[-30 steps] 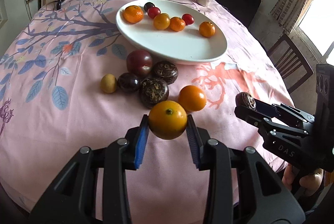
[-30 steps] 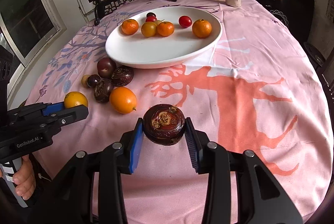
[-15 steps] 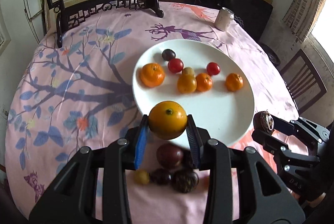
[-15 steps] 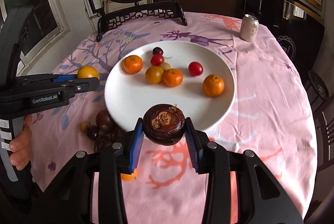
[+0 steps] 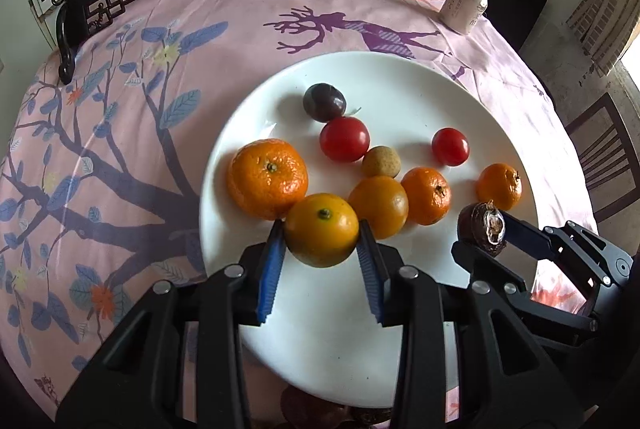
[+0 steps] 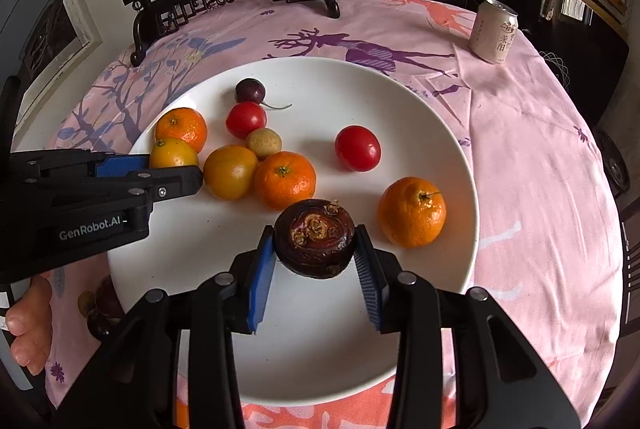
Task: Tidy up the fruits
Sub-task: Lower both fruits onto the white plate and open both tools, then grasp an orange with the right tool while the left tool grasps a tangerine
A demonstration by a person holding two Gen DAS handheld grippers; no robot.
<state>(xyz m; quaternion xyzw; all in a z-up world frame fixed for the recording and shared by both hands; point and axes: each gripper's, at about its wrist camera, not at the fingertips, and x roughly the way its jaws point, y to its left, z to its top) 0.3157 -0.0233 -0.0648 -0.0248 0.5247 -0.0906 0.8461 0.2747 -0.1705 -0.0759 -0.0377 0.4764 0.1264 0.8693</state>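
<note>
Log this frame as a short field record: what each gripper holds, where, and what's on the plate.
left gripper: shut on orange, over plate
right gripper: shut on dark brown fruit, over plate
loose on plate: three mandarins, one orange, two red tomatoes, one dark plum, one small tan fruit
tablecloth: pink, drink can at far right
</note>
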